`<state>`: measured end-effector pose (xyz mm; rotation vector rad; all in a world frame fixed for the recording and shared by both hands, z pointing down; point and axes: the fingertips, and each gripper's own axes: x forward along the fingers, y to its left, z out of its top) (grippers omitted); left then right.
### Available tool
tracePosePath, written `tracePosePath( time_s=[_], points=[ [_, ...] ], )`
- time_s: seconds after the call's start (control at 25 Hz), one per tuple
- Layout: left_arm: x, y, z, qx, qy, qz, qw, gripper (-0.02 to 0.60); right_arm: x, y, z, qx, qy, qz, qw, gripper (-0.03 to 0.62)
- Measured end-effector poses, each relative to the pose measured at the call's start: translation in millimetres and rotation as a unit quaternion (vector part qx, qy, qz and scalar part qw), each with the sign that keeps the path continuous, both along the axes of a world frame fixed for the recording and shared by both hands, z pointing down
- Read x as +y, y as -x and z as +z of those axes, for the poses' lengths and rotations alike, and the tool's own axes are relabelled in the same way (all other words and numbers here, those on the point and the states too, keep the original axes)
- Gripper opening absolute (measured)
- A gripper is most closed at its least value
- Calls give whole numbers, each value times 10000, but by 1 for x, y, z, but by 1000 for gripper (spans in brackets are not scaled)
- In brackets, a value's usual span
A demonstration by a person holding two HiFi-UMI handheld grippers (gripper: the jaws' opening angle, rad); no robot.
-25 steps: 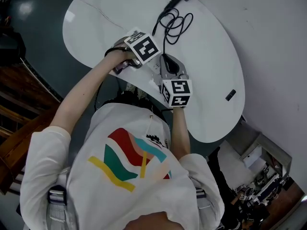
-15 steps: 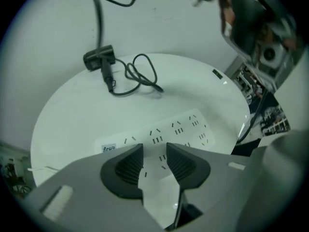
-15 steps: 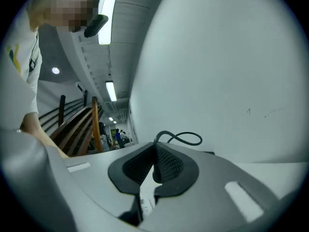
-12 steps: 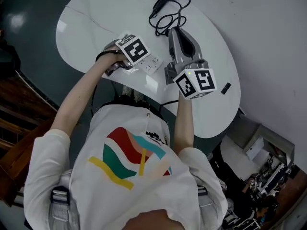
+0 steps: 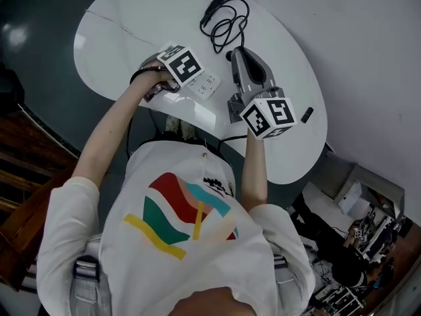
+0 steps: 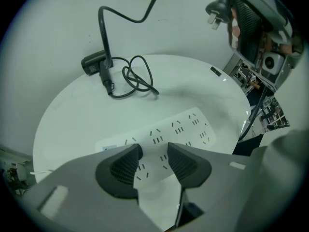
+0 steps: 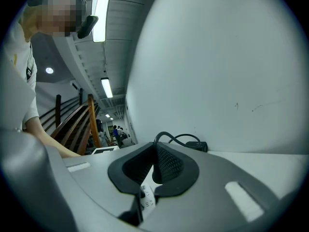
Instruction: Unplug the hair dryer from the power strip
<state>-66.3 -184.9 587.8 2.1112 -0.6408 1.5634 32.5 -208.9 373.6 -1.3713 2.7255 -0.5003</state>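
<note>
- Under your left gripper [image 6: 153, 161], in its own view: jaws apart and just been opening. The power strip [image 6: 186, 129] lies below and between them, unclamped, and its visible sockets are empty. The plug [image 6: 216, 11] is up and to the right, the hair dryer [image 6: 94, 62] far ahead.
- Right gripper view: your right gripper [image 7: 154, 161] is clamped on the plug, with the cord [image 7: 166, 137] running out ahead. Print on the tag [image 7: 147, 197] under the jaws is unreadable.
- Head view: unplugging looks done. What's left is setting the plug down. No brand is legible.
</note>
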Motion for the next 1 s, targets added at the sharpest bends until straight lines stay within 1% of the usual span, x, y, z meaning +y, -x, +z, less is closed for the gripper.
tracePosePath(
  time_s=[0.04, 0.08, 0.2, 0.28, 0.32, 0.44, 0.6, 0.64, 0.76, 0.8, 0.92, 1.0],
  points=[
    [0, 1, 0, 0, 12, -10, 10000, 181, 2, -2, 0, 5, 4, 27, 10000, 33],
    [-1, 2, 0, 3, 45, -32, 10000, 184, 4, -4, 0, 15, 8, 46, 10000, 33],
    [-1, 1, 1, 30, 133, -54, 9999, 187, 9, -8, 3, 114, 41, 70, 9999, 34],
    [-2, -2, 1, 103, 126, -27, 9999, 187, 12, -10, 7, 233, 84, 77, 9997, 34],
    [-2, -1, 1, 76, 121, -26, 9999, 187, 13, -12, 10, 305, 114, 79, 9994, 34],
    [-2, 2, 0, -27, 121, -10, 9999, 187, 17, -16, 22, 587, 246, 93, 9979, 34],
    [-1, 2, 1, -4, 111, 12, 9999, 187, 23, -23, 46, 1126, 456, 214, 9924, 34],
    [-1, 1, 1, 41, 120, 20, 9999, 187, 25, -25, 53, 1229, 517, 270, 9907, 34],
    [2, -14, 1, 395, 201, 85, 9990, 186, 32, -33, 75, 1426, 754, 377, 9862, 32],
    [3, -15, 1, 408, 202, 88, 9989, 186, 35, -36, 83, 1479, 838, 396, 9846, 32],
    [-1, 1, 0, 60, 67, 40, 10000, 186, 44, -44, 103, 1592, 1067, 471, 9803, 32],
    [-2, 3, -1, 38, 17, 38, 10000, 186, 50, -50, 113, 1625, 1210, 547, 9777, 32]
  ],
)
